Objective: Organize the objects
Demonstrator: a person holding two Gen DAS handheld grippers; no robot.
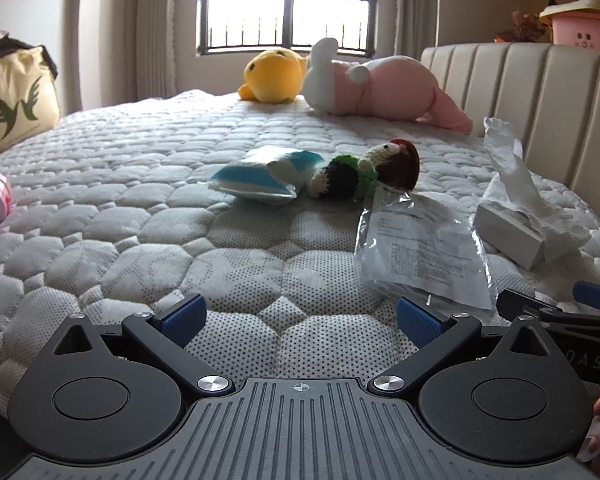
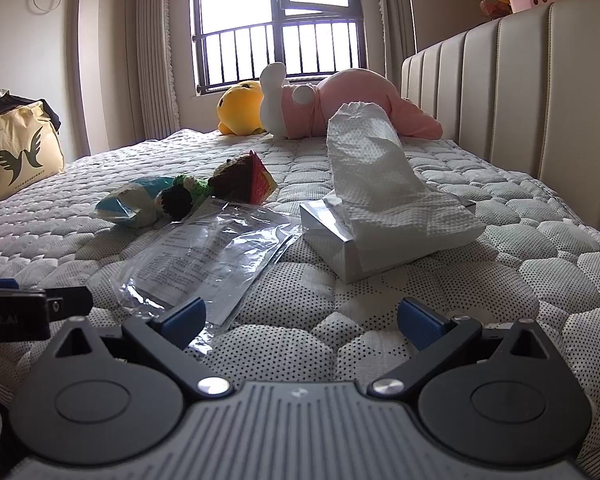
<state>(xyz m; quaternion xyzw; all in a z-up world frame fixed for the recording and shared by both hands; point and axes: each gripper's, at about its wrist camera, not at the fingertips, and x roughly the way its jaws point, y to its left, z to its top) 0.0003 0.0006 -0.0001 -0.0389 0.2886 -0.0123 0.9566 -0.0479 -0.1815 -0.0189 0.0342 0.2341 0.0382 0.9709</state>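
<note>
**Operator:** Hovering both tools low over the near edge of the mattress. My left gripper has its jaws spread wide with nothing between the blue pads, and my right gripper is the same: wide open, empty.

**Spotter:** Where's the clutter?

**Operator:** Mid-bed. A clear plastic sleeve with a printed sheet inside lies nearest, its corner just beside my right tool's left pad. To its right sits a tissue box with a loose tissue flopping out over it. Behind the sleeve lie a crocheted doll and a blue-and-white packet, the two touching.

**Spotter:** Risks?

**Operator:** I'd say the sleeve is the tricky one. It's slick and flat on soft quilting, so a pinch could skate off or snag the fabric. Going for the tissue box, I might close on the loose tissue instead and pull it free. And my two tools sit close together; each shows at the edge of the other's view, so a sideways reach could knock them.

**Spotter:** Anything else around?

**Operator:** A yellow plush and a pink plush by the window, well apart from the rest. A tan bag off the bed's left side, something pink at the left edge that I can't make out, and a pink basket above the headboard. Nothing blocks the sleeve.
</note>
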